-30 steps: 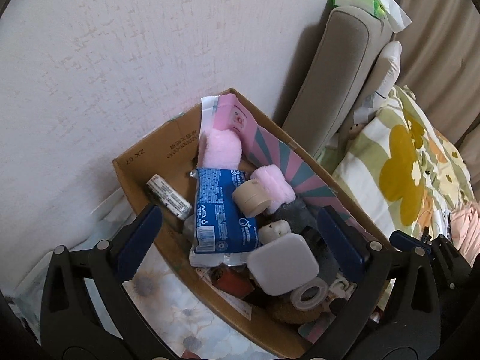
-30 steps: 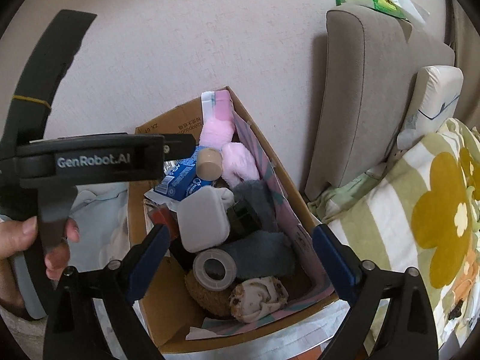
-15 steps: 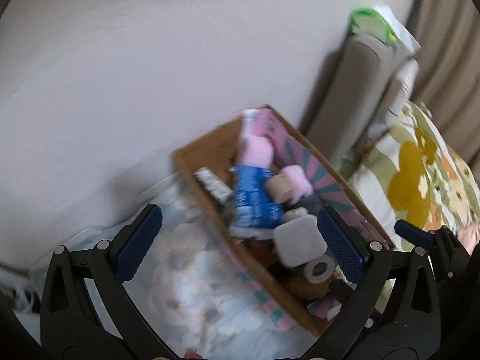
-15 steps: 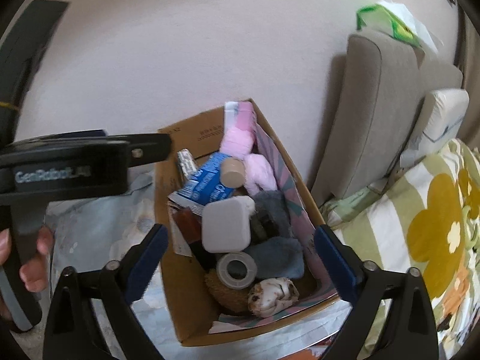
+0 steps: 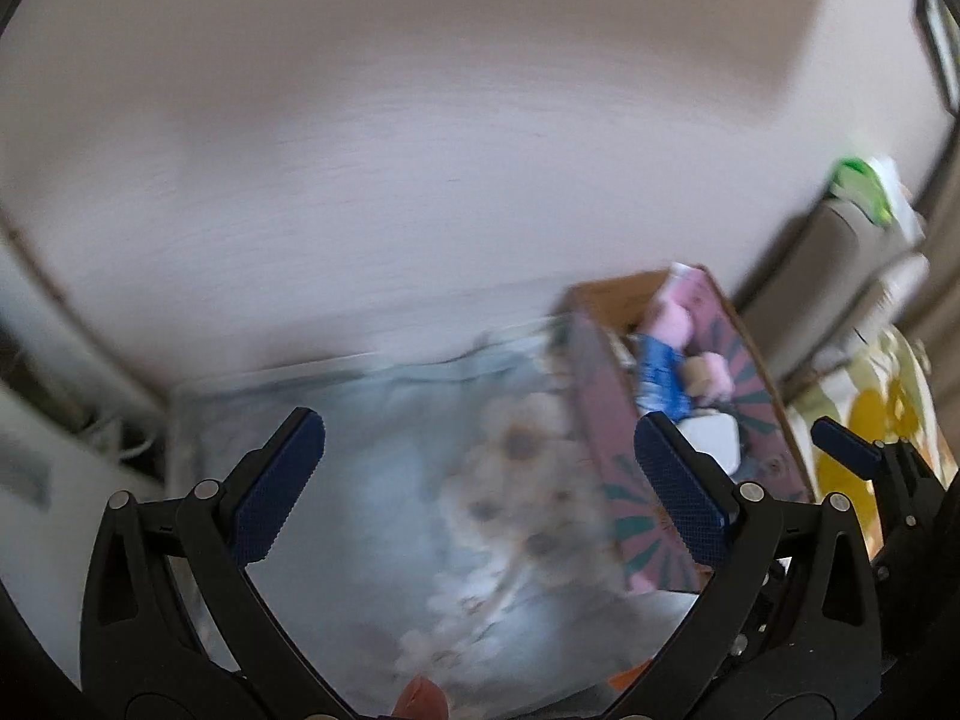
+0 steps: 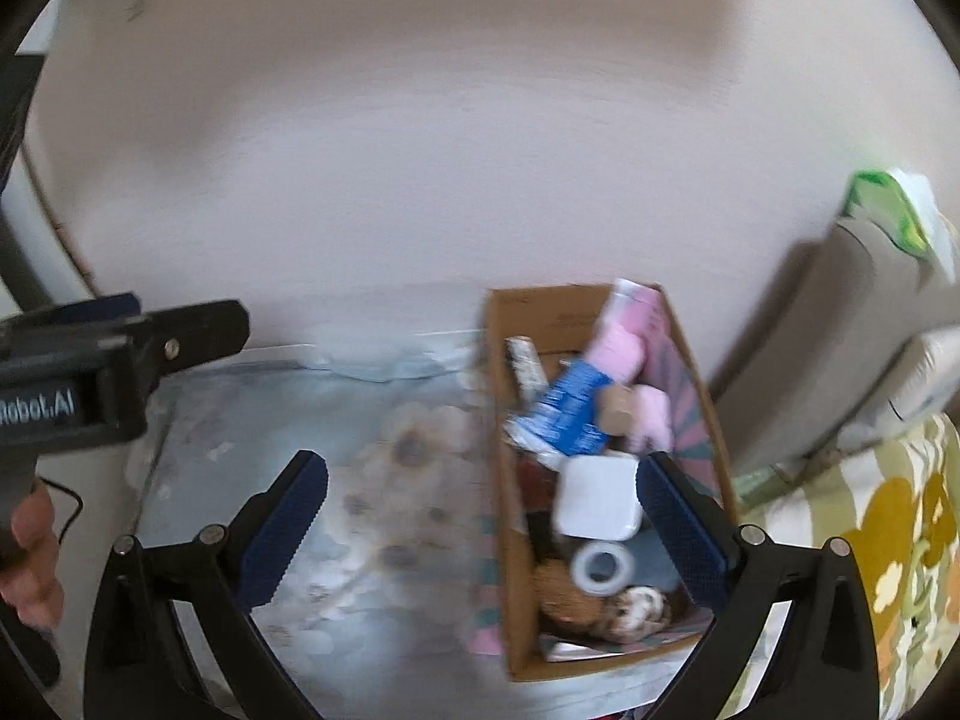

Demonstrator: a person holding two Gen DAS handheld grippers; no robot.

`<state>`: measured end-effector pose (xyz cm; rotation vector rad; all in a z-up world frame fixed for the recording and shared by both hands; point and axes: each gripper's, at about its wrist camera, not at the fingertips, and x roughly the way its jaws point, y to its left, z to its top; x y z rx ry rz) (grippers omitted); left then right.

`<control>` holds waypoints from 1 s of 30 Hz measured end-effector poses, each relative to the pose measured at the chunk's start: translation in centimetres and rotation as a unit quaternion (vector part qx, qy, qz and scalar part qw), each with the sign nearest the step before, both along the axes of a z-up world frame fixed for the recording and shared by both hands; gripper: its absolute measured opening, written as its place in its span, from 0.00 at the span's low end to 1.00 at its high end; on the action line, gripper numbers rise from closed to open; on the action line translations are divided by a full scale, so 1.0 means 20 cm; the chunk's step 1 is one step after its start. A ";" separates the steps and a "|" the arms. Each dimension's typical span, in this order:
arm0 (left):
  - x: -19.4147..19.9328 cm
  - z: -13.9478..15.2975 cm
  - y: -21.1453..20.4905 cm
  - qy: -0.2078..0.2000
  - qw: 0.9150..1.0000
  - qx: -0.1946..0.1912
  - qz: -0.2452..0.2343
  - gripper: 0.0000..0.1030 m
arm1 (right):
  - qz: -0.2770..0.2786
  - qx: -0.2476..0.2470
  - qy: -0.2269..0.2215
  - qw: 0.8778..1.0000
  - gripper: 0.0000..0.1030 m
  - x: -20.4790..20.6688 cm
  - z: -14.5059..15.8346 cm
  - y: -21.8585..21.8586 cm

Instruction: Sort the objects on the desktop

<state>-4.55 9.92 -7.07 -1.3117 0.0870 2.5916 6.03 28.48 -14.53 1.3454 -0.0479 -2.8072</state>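
A cardboard box [image 6: 510,540] full of small items stands on a table covered by a pale blue flowered cloth [image 6: 372,480]. In it I see a blue packet [image 6: 567,405], a white square case [image 6: 597,504], a clear tape roll [image 6: 600,564], a beige tape roll [image 6: 618,408] and pink fluffy pieces [image 6: 618,345]. My right gripper [image 6: 483,516] is open and empty, above the cloth at the box's left wall. My left gripper [image 5: 477,483] is open and empty over the cloth, left of the box [image 5: 606,420]. Both views are blurred.
A plain wall [image 6: 480,150] rises behind the table. A grey cushion [image 6: 840,330] with a green pack [image 6: 888,210] on top stands to the right. A flowered yellow bedcover [image 6: 900,510] lies at far right. Cables [image 5: 114,438] lie left of the table.
Both grippers have swung left and pulled back from the box, which now sits to the right in both views. More of the flowered cloth shows. Both stay open and empty.
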 end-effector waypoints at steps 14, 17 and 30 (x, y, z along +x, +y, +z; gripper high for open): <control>0.23 0.14 -0.33 0.026 0.994 -0.014 0.109 1.00 | 0.063 0.022 -0.005 0.998 1.00 0.03 0.02 -0.30; 0.25 0.14 -0.34 0.024 0.993 -0.010 0.114 1.00 | 0.063 0.023 -0.007 0.998 1.00 0.02 0.01 -0.31; 0.27 0.13 -0.31 0.019 0.994 -0.005 0.108 1.00 | 0.063 0.031 -0.013 0.997 1.00 0.01 0.00 -0.31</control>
